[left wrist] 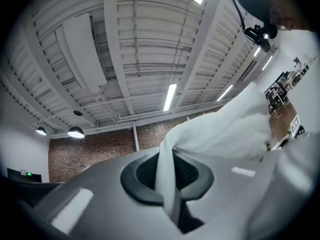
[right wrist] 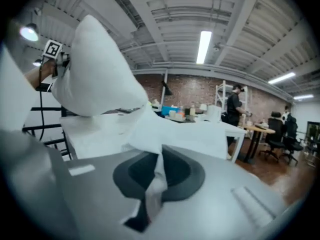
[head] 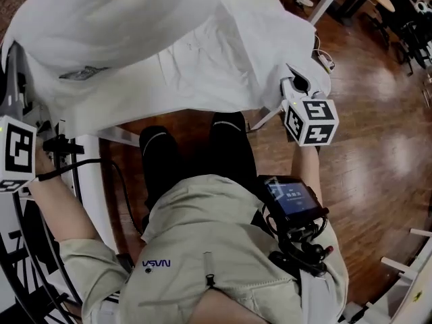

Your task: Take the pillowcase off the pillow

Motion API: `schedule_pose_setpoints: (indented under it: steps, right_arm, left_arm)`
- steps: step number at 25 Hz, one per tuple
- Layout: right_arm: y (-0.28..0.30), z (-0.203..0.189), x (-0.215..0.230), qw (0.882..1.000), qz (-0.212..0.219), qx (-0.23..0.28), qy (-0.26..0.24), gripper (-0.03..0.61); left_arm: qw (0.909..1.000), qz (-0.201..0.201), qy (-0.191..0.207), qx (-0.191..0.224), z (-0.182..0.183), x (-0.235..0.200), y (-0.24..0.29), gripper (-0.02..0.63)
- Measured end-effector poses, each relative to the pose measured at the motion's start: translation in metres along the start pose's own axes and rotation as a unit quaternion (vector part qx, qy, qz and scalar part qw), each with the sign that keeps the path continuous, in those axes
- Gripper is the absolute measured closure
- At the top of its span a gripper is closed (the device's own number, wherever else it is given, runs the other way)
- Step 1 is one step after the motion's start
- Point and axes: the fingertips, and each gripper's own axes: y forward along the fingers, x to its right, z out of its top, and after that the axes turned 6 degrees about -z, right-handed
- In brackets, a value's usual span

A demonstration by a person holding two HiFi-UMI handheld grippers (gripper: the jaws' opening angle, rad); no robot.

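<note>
L gripper (left wrist: 169,184) at 9 o'clock and R gripper (right wrist: 154,184) at 3 both clenched pillowcase (head: 202,66) edge; best kept tight, lifted evenly.

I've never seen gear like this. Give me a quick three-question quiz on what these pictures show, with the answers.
1. True or false: the left gripper and the right gripper are each shut on the white pillowcase.
2. The floor in the head view looks like: A) wood, B) carpet, C) tile.
3. Fill in: the far wall in the right gripper view is made of ____.
Key: 1 true; 2 A; 3 brick.
</note>
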Motion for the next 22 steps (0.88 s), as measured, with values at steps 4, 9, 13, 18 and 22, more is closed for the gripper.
schedule_pose_setpoints:
  steps: [4, 9, 13, 18, 22]
  right_arm:
    - [0.029, 0.01, -0.082, 0.995, 0.085, -0.006, -0.061, 0.574]
    - [0.07, 0.023, -0.187, 0.977, 0.192, 0.002, -0.092, 0.574]
    - [0.082, 0.043, -0.254, 0.957, 0.268, 0.029, -0.106, 0.574]
    - [0.061, 0.057, -0.272, 0.94, 0.303, 0.089, -0.126, 0.574]
    - [0.01, 0.048, -0.245, 0.933, 0.301, 0.122, -0.155, 0.565]
  left_arm:
    - [0.9988, 0.011, 0.028, 0.04, 0.022, 0.009, 0.003, 0.594]
    - [0.997, -0.004, 0.055, 0.053, 0.017, 0.043, 0.023, 0.592]
    - [0.9939, -0.044, 0.088, 0.051, 0.011, 0.082, 0.04, 0.592]
    - [0.9846, -0.089, 0.138, 0.06, 0.01, 0.148, 0.066, 0.591]
    - [0.9656, -0.122, 0.229, 0.011, -0.022, 0.199, 0.076, 0.589]
